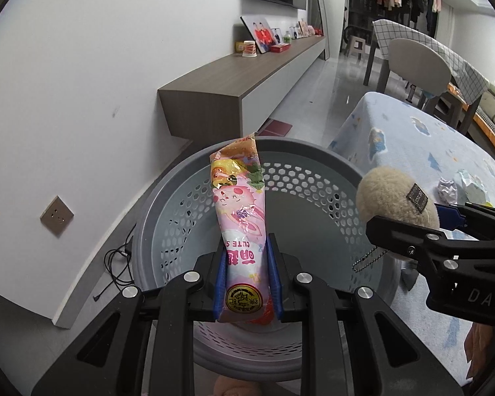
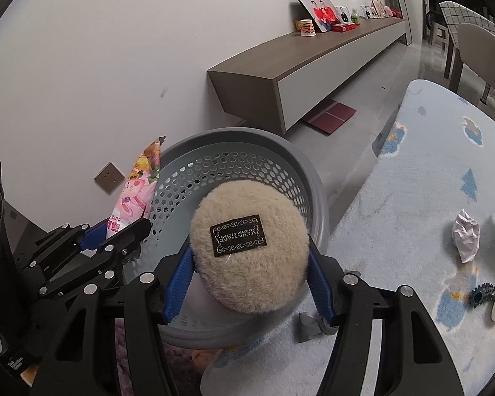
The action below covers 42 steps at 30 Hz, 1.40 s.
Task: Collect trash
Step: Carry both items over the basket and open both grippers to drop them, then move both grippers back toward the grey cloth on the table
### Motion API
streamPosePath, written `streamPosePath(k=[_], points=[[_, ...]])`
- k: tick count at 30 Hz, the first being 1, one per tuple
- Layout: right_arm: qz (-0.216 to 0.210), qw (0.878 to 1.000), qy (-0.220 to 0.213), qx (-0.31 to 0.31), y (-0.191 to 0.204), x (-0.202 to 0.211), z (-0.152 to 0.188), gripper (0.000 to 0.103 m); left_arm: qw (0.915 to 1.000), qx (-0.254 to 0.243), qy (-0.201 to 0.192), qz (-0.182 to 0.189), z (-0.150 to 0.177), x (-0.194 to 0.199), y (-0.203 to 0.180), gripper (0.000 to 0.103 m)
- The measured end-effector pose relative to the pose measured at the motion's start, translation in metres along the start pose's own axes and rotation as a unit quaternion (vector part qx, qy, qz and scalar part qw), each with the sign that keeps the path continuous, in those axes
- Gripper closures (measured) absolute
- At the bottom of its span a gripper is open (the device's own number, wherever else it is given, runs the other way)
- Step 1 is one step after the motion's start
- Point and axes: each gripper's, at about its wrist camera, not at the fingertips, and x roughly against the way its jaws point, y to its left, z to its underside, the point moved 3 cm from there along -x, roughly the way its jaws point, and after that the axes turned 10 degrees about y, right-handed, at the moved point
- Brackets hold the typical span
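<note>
Wrapper [image 1: 239, 217] pinched upright in your left gripper [image 1: 247, 280], plush puff [image 2: 249, 247] clamped in your right gripper [image 2: 247, 283], both over the basket [image 1: 168, 198]. Centre each inside the rim, then spread the jaws.

Inverted "CUTE" on the pink rabbit-print plastic snack wrapper [image 1: 239, 231], "HAND MADE" upside down on the black woven label [image 2: 238, 236] of the beige round plush pouch [image 2: 250, 247], "DAS" on the black right gripper body [image 1: 475, 297]
</note>
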Motion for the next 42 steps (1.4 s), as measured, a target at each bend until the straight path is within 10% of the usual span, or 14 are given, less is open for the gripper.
streamPosePath(k=[11,19,42], points=[[-0.005,1.000,0.000,0.001,-0.001,-0.004,-0.003,0.035,0.9999,0.014,0.005,-0.004,0.001,-0.002,0.006,0.080],[-0.004,1.000,-0.008,-0.006,-0.003,-0.003,-0.005,0.032,0.9997,0.023,0.000,-0.008,0.001,0.000,0.011,0.047],[0.005,0.999,-0.026,-0.019,-0.011,0.013,0.008,0.032,0.9996,0.028,0.002,-0.004,0.002,0.001,0.014,0.041]])
